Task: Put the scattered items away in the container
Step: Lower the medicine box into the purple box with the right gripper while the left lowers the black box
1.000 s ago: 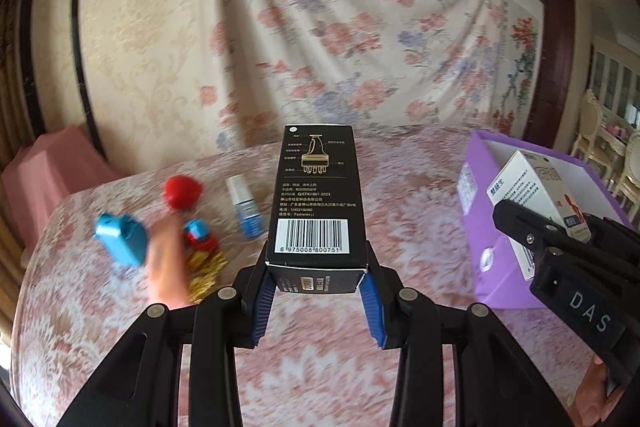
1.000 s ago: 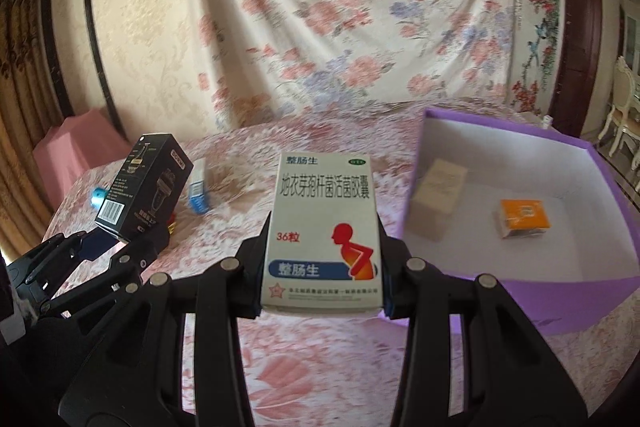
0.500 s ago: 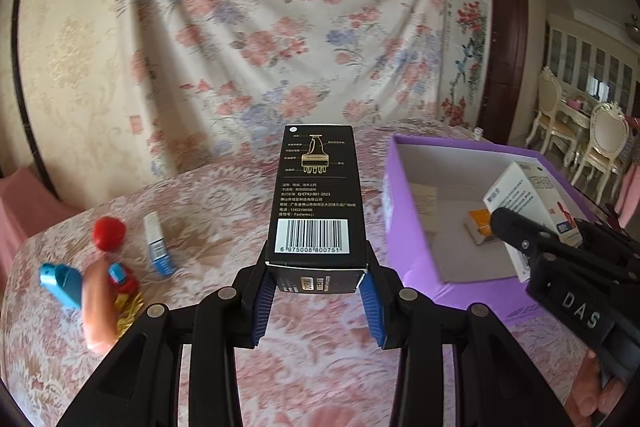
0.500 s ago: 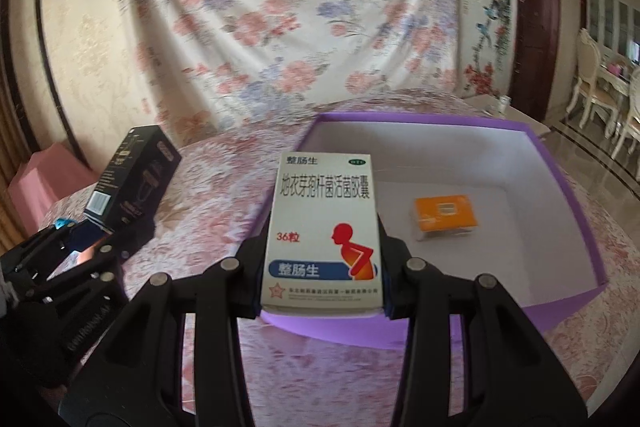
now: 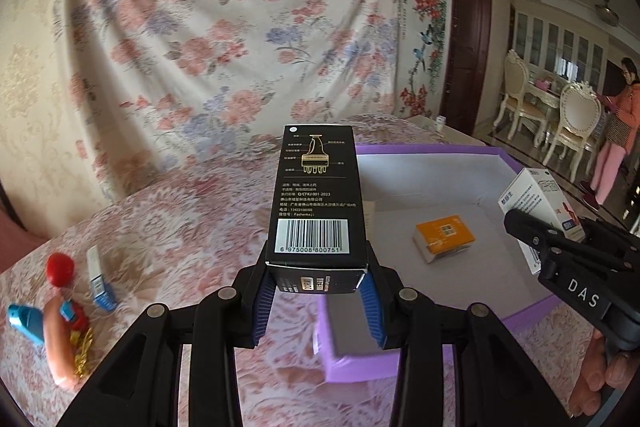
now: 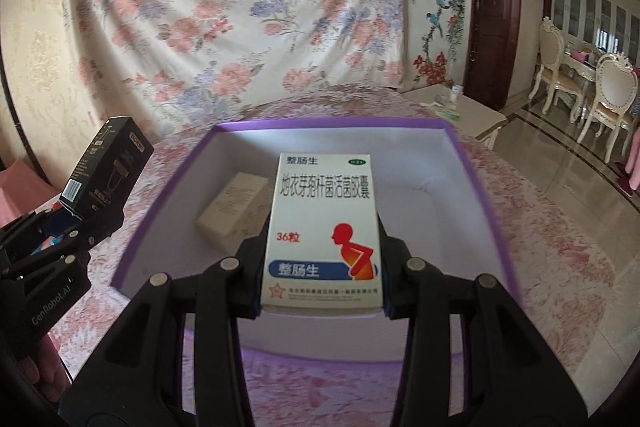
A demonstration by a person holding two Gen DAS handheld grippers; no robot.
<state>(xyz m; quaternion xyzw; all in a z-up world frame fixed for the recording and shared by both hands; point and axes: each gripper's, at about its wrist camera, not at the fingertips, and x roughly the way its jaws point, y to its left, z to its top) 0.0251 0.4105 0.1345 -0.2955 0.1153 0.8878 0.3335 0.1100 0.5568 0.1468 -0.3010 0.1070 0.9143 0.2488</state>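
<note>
- Gripping a black box [image 5: 318, 203] at frame centre, the left tongs [image 5: 319, 297] hold it by the purple container [image 5: 520, 319].
- Right tongs [image 6: 320, 301] clasp a white medicine box [image 6: 322, 231] over that container's inside.

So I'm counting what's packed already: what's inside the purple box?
Inside the purple box lie a cream carton and an orange packet. The white medicine box held in front hides part of the floor.

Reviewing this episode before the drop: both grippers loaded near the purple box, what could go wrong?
1. The white medicine box may land on the beige carton beneath it.
2. The tall black box, gripped only at its base, could tip when released.
3. Both grippers converge on the purple box and may collide.
</note>
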